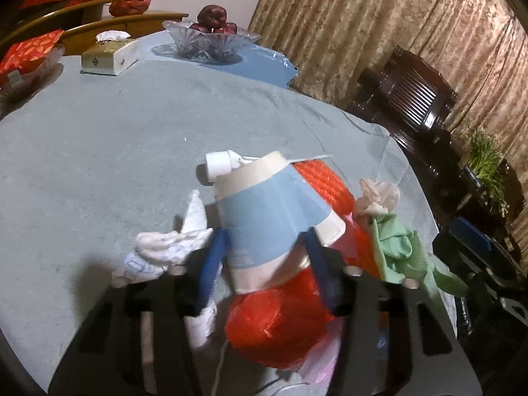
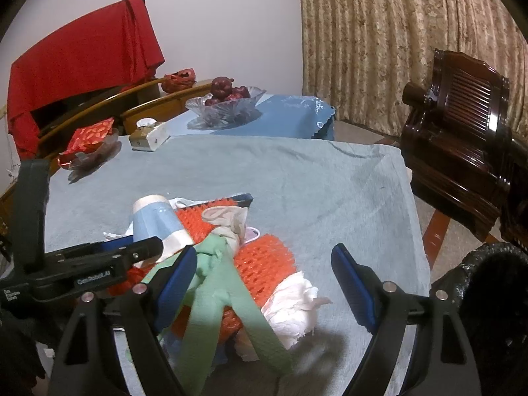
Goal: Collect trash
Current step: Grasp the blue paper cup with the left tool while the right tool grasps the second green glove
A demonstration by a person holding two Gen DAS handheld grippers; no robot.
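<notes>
- A white paper cup with a pale blue band (image 1: 264, 217) lies tipped on its side atop a heap of rubbish near the front of the table, base pointing away
- The left gripper (image 1: 264, 264) has its blue-padded fingers (image 1: 211, 270) on either side of the cup's rim end; the pads look to be touching its walls, so I judge it clasped, probably to lift it off as the topmost, stiffest piece
- The right gripper (image 2: 264, 283) hovers with fingers spread wide and nothing pressed, straddling a limp strip of mint-green textured cloth (image 2: 231, 300) and a ridged orange foam net sleeve (image 2: 264, 260)
- Round the cup: a crumpled white paper tissue (image 1: 171, 247), glossy red plastic film (image 1: 277, 313), a small white plastic cap (image 1: 219, 163)
- A black plastic bin bag (image 2: 488, 283) gapes just off the table's right edge, likely where the rubbish goes
- A soft grey-blue cloth (image 2: 264, 171) covers the table
- Far behind stand a cut-glass bowl of dark red fruit (image 2: 227, 102) and a tissue box (image 1: 109, 54), well apart from the heap
</notes>
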